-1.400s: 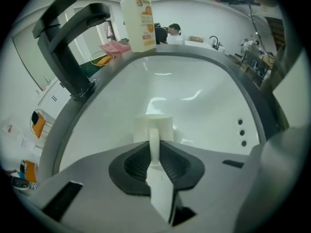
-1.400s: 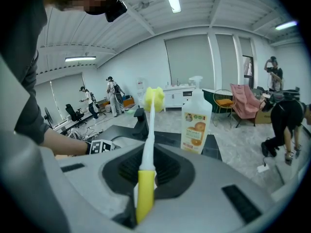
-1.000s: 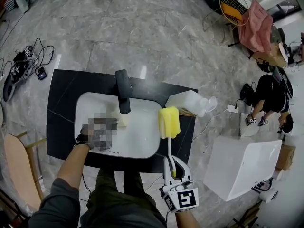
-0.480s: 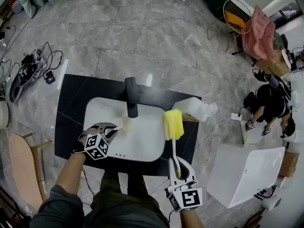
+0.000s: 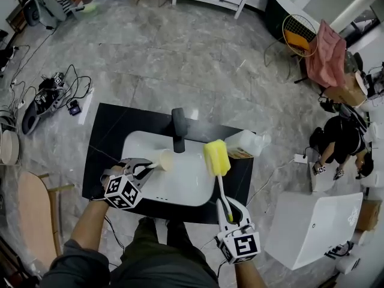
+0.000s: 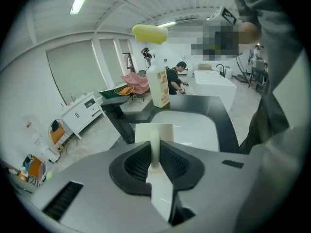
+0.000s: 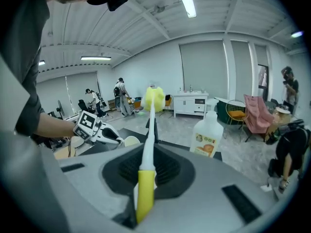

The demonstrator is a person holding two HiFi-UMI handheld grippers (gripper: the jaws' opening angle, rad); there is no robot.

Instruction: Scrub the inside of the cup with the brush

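A pale cream cup [image 5: 163, 159] hangs over the white sink basin [image 5: 180, 188], mouth turned toward the brush. My left gripper [image 5: 144, 168] is shut on its handle; in the left gripper view the cup [image 6: 153, 131] stands just past the jaws [image 6: 154, 154]. My right gripper [image 5: 227, 212] is shut on the brush's yellow grip [image 7: 145, 193]. The white shaft runs up to a yellow sponge head [image 5: 216, 157], which hovers right of the cup and apart from it. The right gripper view shows the sponge head [image 7: 153, 99], the cup [image 7: 131, 141] and the left gripper [image 7: 104, 135].
A black faucet [image 5: 179, 129] stands at the basin's far edge. A white soap bottle [image 5: 246, 144] lies on the black counter [image 5: 105, 143] at the right. A white box [image 5: 306, 221] stands right of the counter. Cables and gear [image 5: 51, 98] lie on the floor at far left.
My left gripper has risen out of the basin with the cup in it. The right gripper and brush have lifted a little.
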